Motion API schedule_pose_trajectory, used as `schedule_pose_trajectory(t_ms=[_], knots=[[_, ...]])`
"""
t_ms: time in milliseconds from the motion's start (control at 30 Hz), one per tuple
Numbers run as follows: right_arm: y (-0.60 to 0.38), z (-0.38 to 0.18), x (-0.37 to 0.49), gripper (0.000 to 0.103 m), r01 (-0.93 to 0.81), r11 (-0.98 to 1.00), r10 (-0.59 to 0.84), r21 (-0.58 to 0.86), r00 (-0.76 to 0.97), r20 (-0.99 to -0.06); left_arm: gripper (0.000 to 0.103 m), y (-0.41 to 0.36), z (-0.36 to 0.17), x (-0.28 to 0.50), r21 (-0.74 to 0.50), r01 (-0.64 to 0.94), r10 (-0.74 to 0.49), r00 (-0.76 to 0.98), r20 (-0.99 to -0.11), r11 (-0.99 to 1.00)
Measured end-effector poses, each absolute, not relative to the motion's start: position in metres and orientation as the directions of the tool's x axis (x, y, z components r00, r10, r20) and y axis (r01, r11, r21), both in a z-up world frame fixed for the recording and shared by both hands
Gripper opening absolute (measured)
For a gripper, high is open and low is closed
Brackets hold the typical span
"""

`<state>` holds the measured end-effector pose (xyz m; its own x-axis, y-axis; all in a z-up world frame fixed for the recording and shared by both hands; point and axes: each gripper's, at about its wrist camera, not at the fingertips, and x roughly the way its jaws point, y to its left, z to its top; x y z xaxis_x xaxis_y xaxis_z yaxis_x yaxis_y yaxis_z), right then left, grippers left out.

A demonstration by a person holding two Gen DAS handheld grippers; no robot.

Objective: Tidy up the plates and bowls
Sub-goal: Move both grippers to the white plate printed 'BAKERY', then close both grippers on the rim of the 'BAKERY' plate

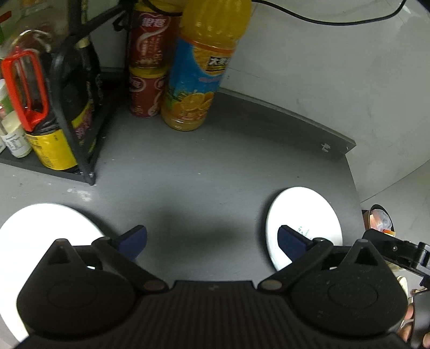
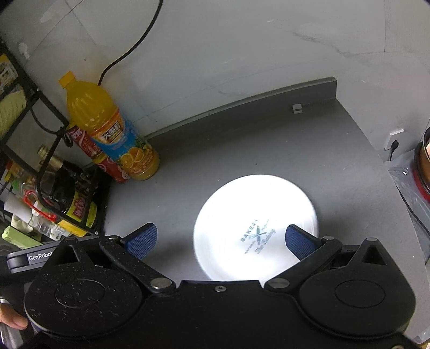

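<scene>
Nearest the left wrist camera, the left gripper (image 1: pixel 212 240) hangs over the grey counter (image 1: pixel 188 171) with its blue-padded fingers spread wide and nothing between them. A white plate (image 1: pixel 40 222) lies flat on the counter under the left finger, partly hidden by the gripper body, and a second white plate (image 1: pixel 306 214) lies flat behind the right finger, near the counter's right edge. The two plates sit well apart, with bare counter and a dark shadow between them. In the right wrist view, the right gripper (image 2: pixel 221 240) is likewise wide open and empty, poised above a white plate with a printed bakery logo (image 2: pixel 255 212); its right finger overlaps the plate's edge in the picture, though whether it touches cannot be told. Farther back in the left wrist view, a black wire rack (image 1: pixel 78 112) on the left holds dark sauce bottles and a red-handled peeler (image 1: pixel 25 86). Just beside the rack stand two stacked red cans (image 1: pixel 146 67), and touching them an orange juice bottle (image 1: pixel 199 75) stands upright against the pale wall (image 1: pixel 322 67), where a black cable (image 1: pixel 336 18) runs along.
</scene>
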<state>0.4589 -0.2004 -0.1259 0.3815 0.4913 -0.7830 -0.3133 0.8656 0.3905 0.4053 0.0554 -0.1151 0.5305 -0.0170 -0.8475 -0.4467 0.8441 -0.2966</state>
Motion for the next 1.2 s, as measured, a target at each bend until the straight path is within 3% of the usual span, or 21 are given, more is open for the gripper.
schedule_pose_trajectory(t_ms=[533,600,800,967,1200], knots=[[-0.245,-0.148,0.500,0.102,-0.272,0.895,0.435,0.355,0.351,-0.829,0.102,0.021,-0.149,0.449,-0.321,-0.453,-0.099,0.448,-0.888,0.832],[-0.249,-0.154,0.507,0.099,-0.264,0.893,0.440,0.365,0.331,-0.835,0.102,0.018,-0.155,0.453,-0.335,-0.463,-0.113,0.443,-0.889,0.821],[-0.253,-0.181,0.525,0.078,-0.235,0.890,0.443,0.391,0.244,-0.863,0.098,0.012,-0.175,0.463,-0.358,-0.490,-0.140,0.426,-0.894,0.795],[-0.251,-0.208,0.538,0.064,-0.204,0.889,0.444,0.410,0.164,-0.881,0.075,0.010,-0.196,0.470,-0.381,-0.518,-0.183,0.393,-0.901,0.766],[-0.247,-0.235,0.547,0.056,-0.195,0.894,0.427,0.404,0.092,-0.900,0.049,0.005,-0.218,0.479,-0.399,-0.540,-0.224,0.362,-0.905,0.741]])
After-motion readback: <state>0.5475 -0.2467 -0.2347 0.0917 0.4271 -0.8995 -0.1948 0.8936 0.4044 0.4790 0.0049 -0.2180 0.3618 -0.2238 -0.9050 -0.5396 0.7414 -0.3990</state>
